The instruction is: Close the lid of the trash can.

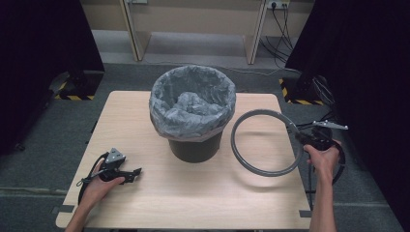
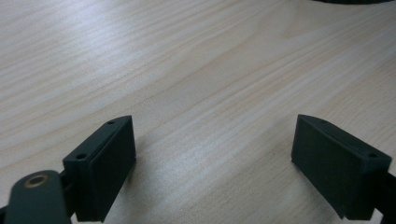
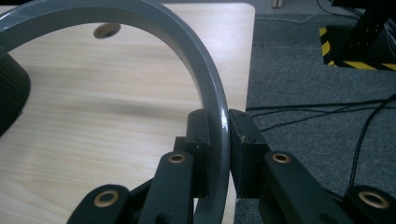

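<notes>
Your right gripper (image 3: 218, 154) has its jaws clenched on the rim of the grey ring (image 1: 263, 142), which you hold off the table (image 1: 193, 203) near its right edge, just beside the bin. In the right gripper view the ring's band runs up between the jaws and arcs out of frame at the left, so its far side is cut off there. Your left gripper (image 2: 215, 154) rests at the table's near left, well apart from the ring, jaws released with bare wood between them. The dark bin (image 1: 193, 147) stands mid-table, lined with a crumpled grey bag (image 1: 192, 104); the folds hide whether anything lies inside.
</notes>
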